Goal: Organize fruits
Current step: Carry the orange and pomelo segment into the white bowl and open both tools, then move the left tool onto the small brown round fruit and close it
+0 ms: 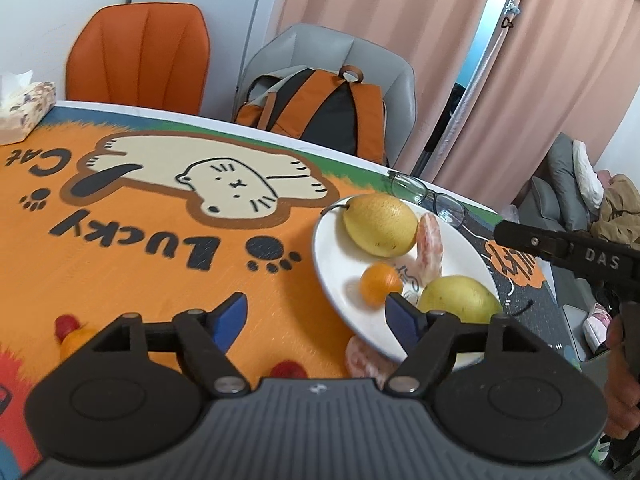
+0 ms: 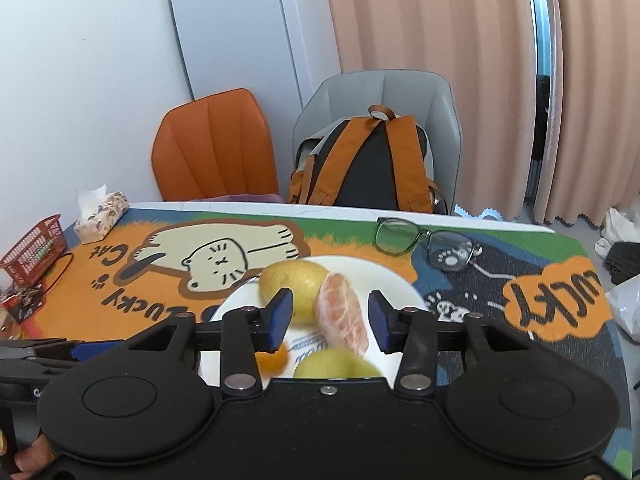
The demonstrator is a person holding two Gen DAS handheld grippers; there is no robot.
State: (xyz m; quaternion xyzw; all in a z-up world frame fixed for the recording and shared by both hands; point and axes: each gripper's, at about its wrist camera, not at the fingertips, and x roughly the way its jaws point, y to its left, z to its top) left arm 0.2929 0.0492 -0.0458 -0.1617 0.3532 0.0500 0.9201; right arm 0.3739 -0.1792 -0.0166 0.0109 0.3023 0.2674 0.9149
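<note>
A white plate (image 1: 336,248) on the cat-print mat holds two yellow pears (image 1: 380,224) (image 1: 460,298), a small orange (image 1: 380,283) and a peeled grapefruit segment (image 1: 430,246). Another peeled segment (image 1: 366,362) lies on the mat by the plate's near rim. Red fruits (image 1: 66,324) (image 1: 288,370) and an orange one (image 1: 76,342) lie on the mat near my left gripper (image 1: 316,320), which is open and empty. My right gripper (image 2: 330,318) is open above the plate (image 2: 400,286), with the grapefruit segment (image 2: 342,312) showing between its fingers and the far pear (image 2: 294,280), the near pear (image 2: 332,362) and the orange (image 2: 274,358) around it.
Glasses (image 2: 424,242) lie beyond the plate near the table's far edge. A tissue box (image 2: 102,216) and a red basket (image 2: 34,250) stand at the far left. An orange chair (image 2: 214,144) and a grey chair with a backpack (image 2: 364,160) stand behind the table.
</note>
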